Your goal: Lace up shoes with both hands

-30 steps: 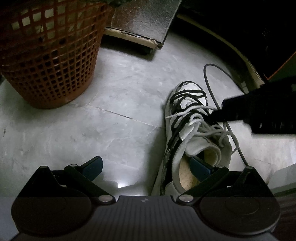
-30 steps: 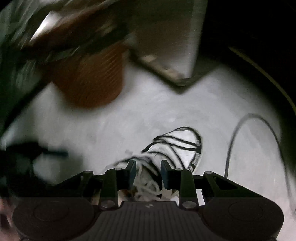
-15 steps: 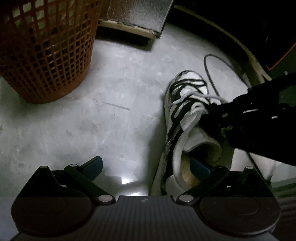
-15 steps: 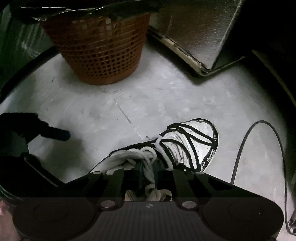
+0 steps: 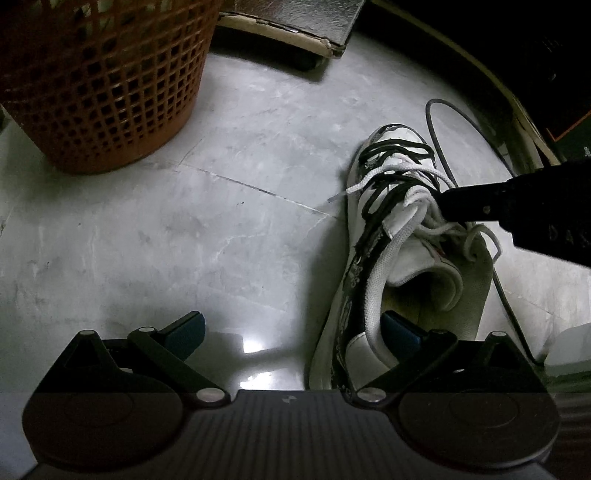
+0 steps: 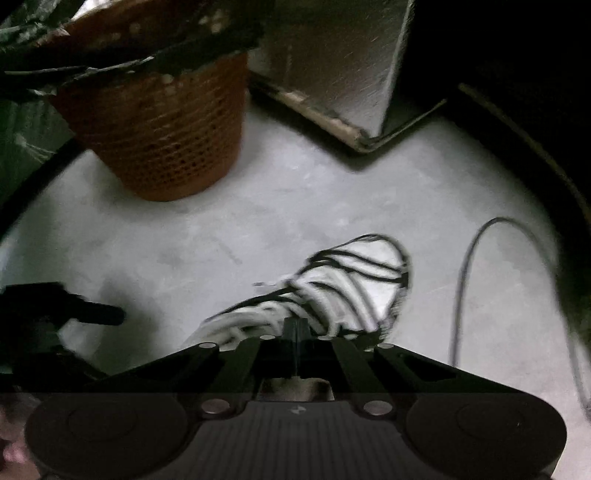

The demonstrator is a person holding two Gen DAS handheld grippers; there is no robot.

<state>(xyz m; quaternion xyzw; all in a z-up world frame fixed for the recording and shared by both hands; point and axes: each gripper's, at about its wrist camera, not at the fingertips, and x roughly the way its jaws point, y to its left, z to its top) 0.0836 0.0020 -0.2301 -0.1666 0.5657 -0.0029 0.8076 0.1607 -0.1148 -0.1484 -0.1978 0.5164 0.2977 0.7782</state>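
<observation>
The floor (image 5: 229, 229) is pale grey stone with a thin line across it. An orange basket (image 5: 99, 85) full of holes stands on it, far and to the left. A white shoe (image 5: 391, 236) with black stripes rests on the floor to the right. A dark cable (image 5: 439, 147) loops just past its toe. A flat board (image 5: 295, 29), maybe cardboard, lies at the far edge.

- The right hand-held gripper (image 6: 296, 328), jaws apart a second ago, has closed them flat together over the shoe's (image 5: 397, 236) white laces (image 5: 421, 206).
- In the left wrist view it has drawn back toward the frame's right edge, uncovering the shoe's tongue.
</observation>
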